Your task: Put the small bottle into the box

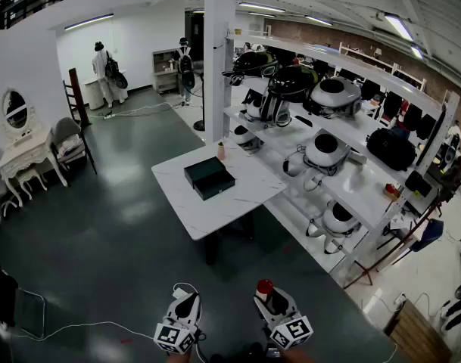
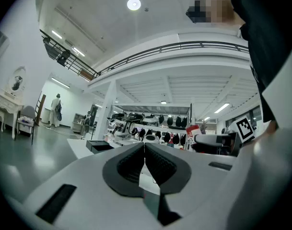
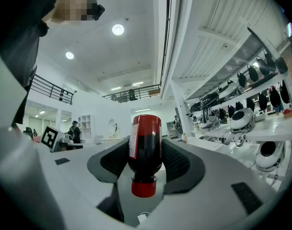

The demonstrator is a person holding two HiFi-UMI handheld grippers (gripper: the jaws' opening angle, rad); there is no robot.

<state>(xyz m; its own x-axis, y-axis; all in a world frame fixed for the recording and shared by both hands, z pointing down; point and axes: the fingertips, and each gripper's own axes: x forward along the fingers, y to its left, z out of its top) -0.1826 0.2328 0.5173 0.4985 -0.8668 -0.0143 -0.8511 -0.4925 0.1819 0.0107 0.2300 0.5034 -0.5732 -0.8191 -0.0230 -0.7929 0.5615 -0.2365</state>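
My right gripper (image 3: 146, 161) is shut on a small dark bottle (image 3: 146, 150) with a red cap, held cap toward the camera between the two black pads. In the head view the same bottle (image 1: 265, 288) shows red at the tip of the right gripper (image 1: 269, 296), low at the bottom centre. Beside it, my left gripper (image 1: 186, 305) is shut with nothing in it; its pads (image 2: 157, 166) meet in the left gripper view. The dark open box (image 1: 209, 177) lies on the white table (image 1: 185, 210), far ahead of both grippers. It also shows small in the left gripper view as the box (image 2: 99, 145).
A small pale bottle (image 1: 221, 150) stands on the table behind the box. White shelving (image 1: 351, 138) with helmets and robot parts runs along the right. Dark floor (image 1: 109, 233) lies between me and the table. Two people (image 1: 107, 70) stand far back; a dressing table (image 1: 22, 153) is at left.
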